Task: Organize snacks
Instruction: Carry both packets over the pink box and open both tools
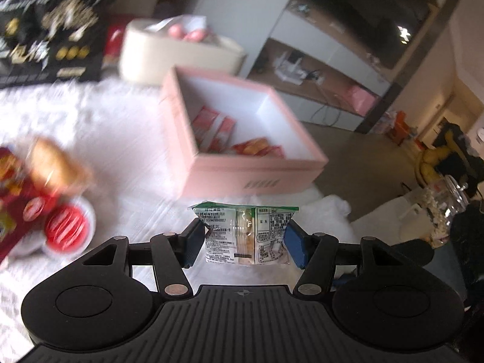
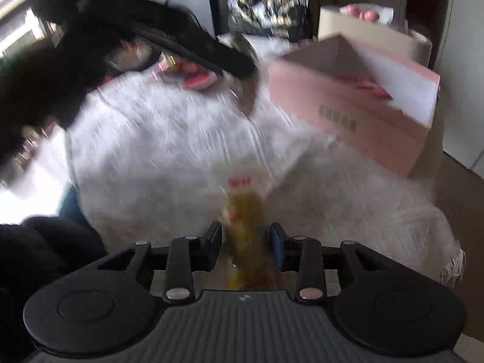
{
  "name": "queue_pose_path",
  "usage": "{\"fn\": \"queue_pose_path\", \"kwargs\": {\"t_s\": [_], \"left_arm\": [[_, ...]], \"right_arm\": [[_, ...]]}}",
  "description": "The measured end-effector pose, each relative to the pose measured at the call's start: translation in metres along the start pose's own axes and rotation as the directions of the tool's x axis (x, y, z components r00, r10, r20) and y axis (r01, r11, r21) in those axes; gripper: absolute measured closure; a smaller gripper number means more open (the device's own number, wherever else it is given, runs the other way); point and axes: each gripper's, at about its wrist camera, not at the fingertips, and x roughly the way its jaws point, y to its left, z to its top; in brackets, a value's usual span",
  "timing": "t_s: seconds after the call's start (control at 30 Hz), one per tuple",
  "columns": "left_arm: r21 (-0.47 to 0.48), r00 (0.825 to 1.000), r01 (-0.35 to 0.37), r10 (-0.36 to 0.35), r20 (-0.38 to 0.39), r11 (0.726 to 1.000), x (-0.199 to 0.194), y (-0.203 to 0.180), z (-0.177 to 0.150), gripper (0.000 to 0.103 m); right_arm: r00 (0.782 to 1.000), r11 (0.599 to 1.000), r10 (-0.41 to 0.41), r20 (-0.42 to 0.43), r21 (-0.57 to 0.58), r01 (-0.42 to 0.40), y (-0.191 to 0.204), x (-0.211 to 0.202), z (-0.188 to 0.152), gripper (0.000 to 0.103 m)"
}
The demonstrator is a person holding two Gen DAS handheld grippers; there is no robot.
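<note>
**Left jaws pinch a snack pack; a yellow packet sits between the right jaws**

The left gripper (image 1: pixel 243 240) has its jaws pressed against both sides of a clear pack (image 1: pixel 245 234) with a green top edge and printed labels; the pack stands upright between the blue pads, above the white rug (image 1: pixel 127 127). The right gripper (image 2: pixel 245 243) has a blurred yellow packet (image 2: pixel 245 211) with a red top between its jaws. A narrow gap shows on each side of it, so the pads seem not to press it, though the blur makes this hard to judge.

Beyond the left gripper a pink box (image 1: pixel 251 169) stands open on the rug, close to the pack. Inside it lie several red and orange packets (image 1: pixel 242 142), gathered toward the near wall; the rest of its white floor is bare. Behind the box is a cream tub (image 1: pixel 181 51) holding pink round things. At the far left stands a black printed bag (image 1: pixel 51 36). At the left edge, on the rug, are red packets and red-lidded cups (image 1: pixel 65 227), well apart from the box.

In the right wrist view the same box (image 2: pixel 348 112) lies ahead to the right, and the left gripper (image 2: pixel 193 48) crosses the upper left as a dark blurred shape.
</note>
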Motion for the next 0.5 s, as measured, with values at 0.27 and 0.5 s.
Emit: {"fn": "queue_pose_path", "kwargs": {"t_s": [0.27,0.5], "left_arm": [[-0.010,0.999,0.030,-0.030,0.011,0.999,-0.019,0.006,0.008,0.040],[0.061,0.982,0.080,-0.089,0.168,0.995,-0.011,-0.020,0.087,0.040]], "right_arm": [[0.993,0.997,0.042,0.110,0.061,-0.049,-0.021,-0.034,0.034,0.074],[0.960,0.977,-0.134,0.247,0.193,0.087,-0.069,-0.042,0.100,0.074]]}}
